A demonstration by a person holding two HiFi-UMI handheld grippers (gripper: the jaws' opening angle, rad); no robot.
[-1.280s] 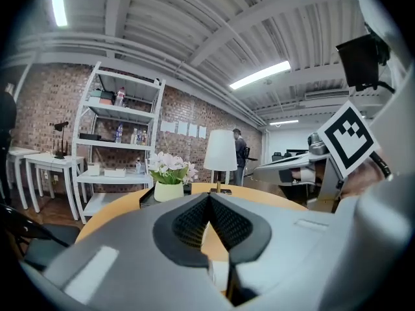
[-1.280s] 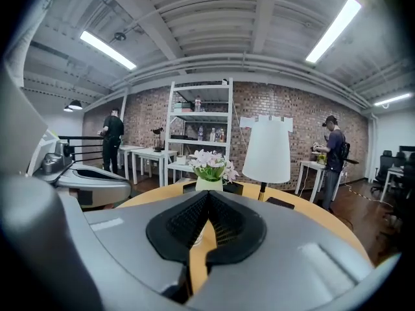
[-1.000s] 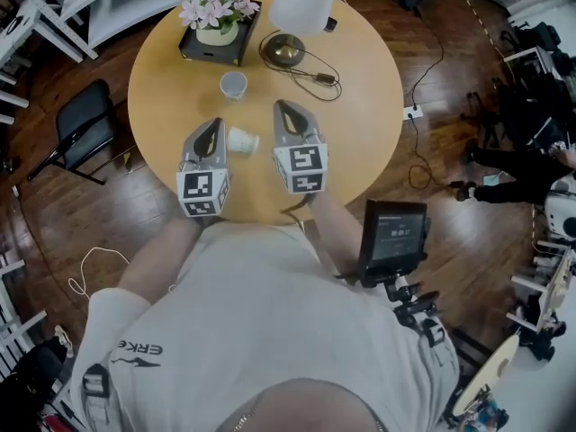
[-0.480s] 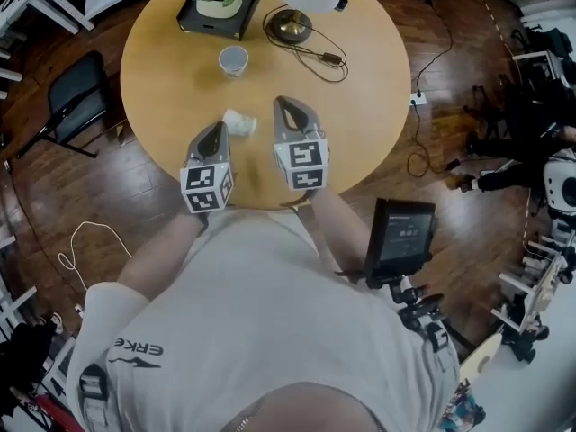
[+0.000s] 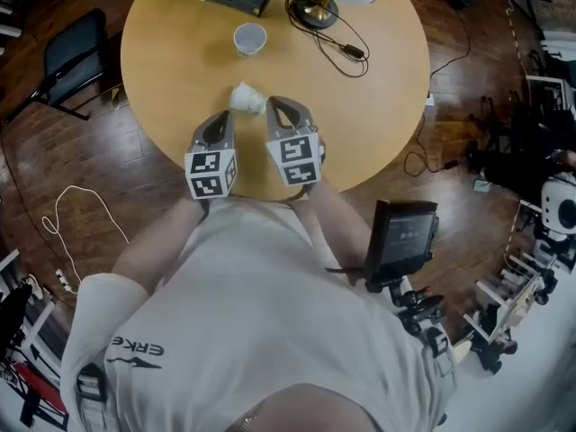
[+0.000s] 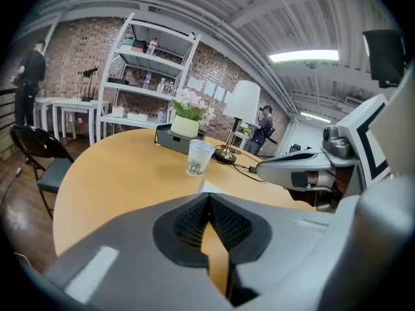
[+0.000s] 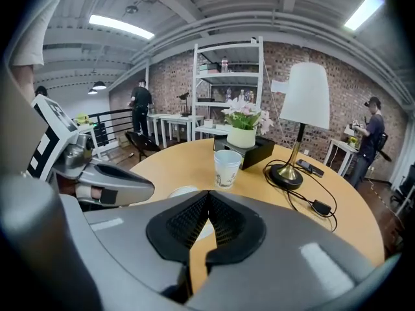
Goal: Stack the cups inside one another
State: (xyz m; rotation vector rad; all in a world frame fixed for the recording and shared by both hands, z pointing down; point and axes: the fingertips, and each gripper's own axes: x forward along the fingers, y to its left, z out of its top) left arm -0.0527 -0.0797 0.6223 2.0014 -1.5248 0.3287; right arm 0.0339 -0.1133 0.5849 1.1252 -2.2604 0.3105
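Pointing across the round worktop (image 5: 162,61) from its near edge, L gripper (image 5: 225,115) & R gripper (image 5: 273,104) sit side by side, fingers (image 6: 189,223) pressed together, empty. Tipped paper cup (image 5: 245,99) lies just past their tips. Upright cup (image 5: 249,39) stands farther back, lamp (image 5: 312,9) beyond.

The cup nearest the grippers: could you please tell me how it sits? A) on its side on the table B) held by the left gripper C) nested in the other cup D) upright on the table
A: the nearest cup lies tipped on its side on the table, apart from the upright cup.
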